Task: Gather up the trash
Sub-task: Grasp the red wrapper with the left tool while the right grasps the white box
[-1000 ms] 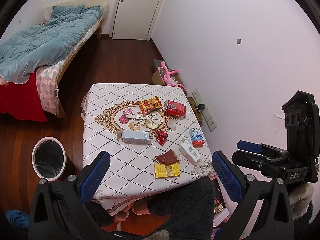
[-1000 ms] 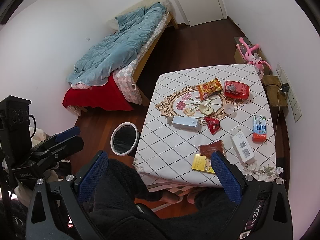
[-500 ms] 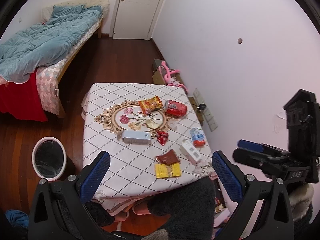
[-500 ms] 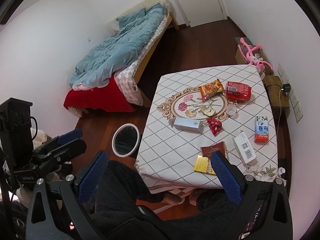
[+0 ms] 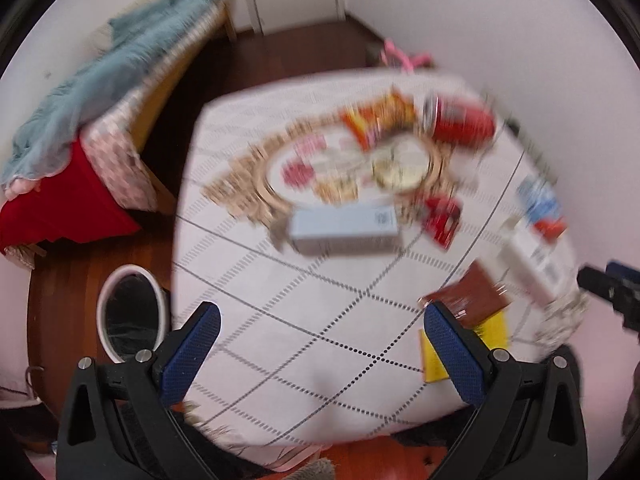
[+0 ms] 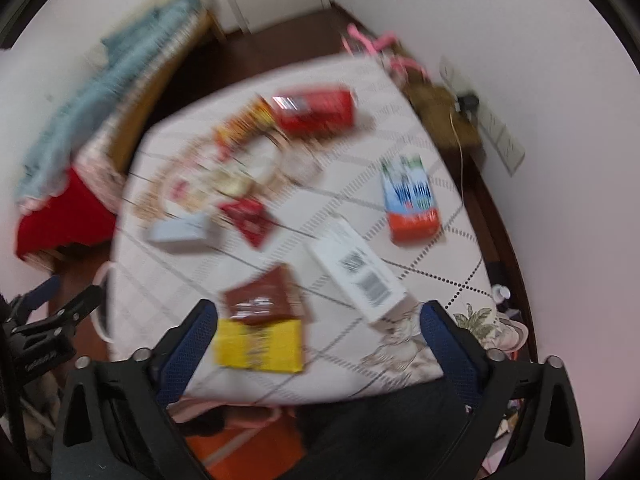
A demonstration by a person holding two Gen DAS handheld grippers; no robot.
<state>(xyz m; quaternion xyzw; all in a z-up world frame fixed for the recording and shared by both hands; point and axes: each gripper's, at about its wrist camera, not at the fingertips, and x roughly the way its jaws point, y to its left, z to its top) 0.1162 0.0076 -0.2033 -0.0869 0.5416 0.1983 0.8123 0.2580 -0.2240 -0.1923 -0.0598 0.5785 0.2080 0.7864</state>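
On table: 1 red can [image 5: 460,124], 2 cartons [image 6: 410,200] [image 6: 358,276], 1 blue box [image 5: 344,230], 4 wrappers [image 6: 258,348] [image 6: 262,294] [image 6: 248,220] [image 5: 376,120]. Floor: 1 bin [image 5: 130,312].

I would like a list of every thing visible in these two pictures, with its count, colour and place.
table: 1, white cloth with dotted diamonds, centre
can: 1, red, lying at far side
snack bag: 1, orange-red, left of the can
pale box: 1, light blue, mid-table
red wrapper: 1, red, right of the pale box
carton: 1, blue, white and red, right side
white box: 1, white with barcodes, near right edge
brown packet: 1, brown, near edge
yellow packet: 1, yellow, partly under the brown one
bin: 1, white rim, floor left of table
bed: 1, blue blanket, red sheet, far left
left gripper: 1, black with blue pads, open
right gripper: 1, same, open
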